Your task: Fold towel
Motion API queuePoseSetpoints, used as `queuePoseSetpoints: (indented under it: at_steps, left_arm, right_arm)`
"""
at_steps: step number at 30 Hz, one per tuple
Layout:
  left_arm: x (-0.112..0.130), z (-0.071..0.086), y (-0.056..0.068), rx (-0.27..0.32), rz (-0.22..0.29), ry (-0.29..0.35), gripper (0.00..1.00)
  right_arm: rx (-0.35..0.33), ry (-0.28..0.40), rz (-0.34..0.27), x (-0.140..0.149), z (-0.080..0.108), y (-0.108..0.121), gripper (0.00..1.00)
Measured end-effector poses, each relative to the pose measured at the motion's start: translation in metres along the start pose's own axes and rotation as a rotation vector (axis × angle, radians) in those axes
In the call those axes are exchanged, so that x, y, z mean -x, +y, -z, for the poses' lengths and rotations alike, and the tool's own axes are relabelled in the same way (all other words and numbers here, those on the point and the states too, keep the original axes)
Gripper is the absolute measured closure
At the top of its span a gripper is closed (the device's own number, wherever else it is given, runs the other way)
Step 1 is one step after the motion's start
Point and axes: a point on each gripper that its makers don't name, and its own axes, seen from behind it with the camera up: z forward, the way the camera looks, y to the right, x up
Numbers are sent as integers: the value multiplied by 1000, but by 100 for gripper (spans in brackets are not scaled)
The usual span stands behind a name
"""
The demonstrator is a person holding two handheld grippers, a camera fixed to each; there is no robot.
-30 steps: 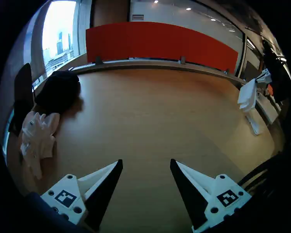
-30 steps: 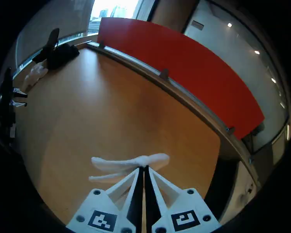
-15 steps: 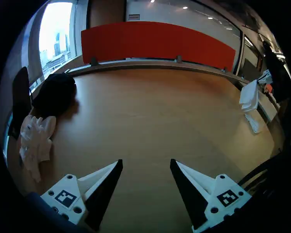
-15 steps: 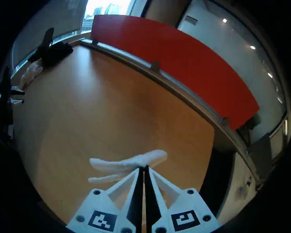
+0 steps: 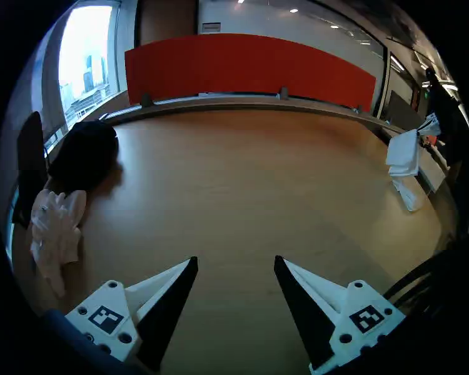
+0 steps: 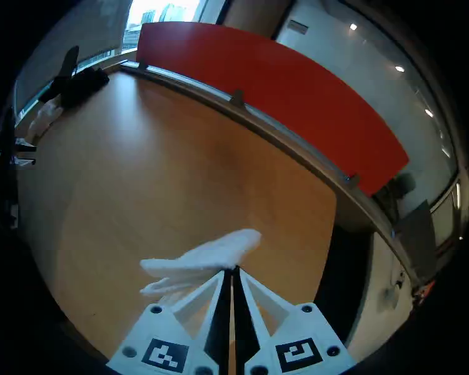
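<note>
Still open: left gripper (image 5: 234, 259), fingers spread wide above bare wood of the table (image 5: 247, 181), nothing between them. Same spread as a second ago.

Right gripper (image 6: 232, 270): fingers pressed together on one edge of the white towel (image 6: 203, 256), which sticks out past the tips to the left. The grip has not changed. In the right gripper view, the towel's far end now sits higher and looks more bunched than half a second ago, when it lay flatter and longer.

Left gripper view, far right: the same towel (image 5: 404, 153) hangs near the table's right edge, with its lower part gathered on the wood beneath it. It is slightly further right in the picture than a second ago.

Black bag (image 5: 84, 153) is at the table's left side, and a crumpled white cloth (image 5: 54, 231) lies just beside it on the near side. Both have drifted a little left in the left gripper view. Red partition (image 5: 247, 65) runs along the far edge. In the right gripper view it has slid leftward, showing more of the room beyond the table's right corner.
</note>
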Motion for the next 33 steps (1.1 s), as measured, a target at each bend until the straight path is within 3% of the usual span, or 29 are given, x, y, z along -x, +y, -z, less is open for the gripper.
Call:
queuePoseSetpoints:
  at_steps: [20, 33]
  left_arm:
    - [0, 1, 1, 7, -13, -1, 10]
    - [1, 3, -4, 5, -26, -6, 10]
  right_arm:
    - [15, -44, -79, 55, 8, -16, 98]
    - [32, -107, -180, 118, 10, -25, 98]
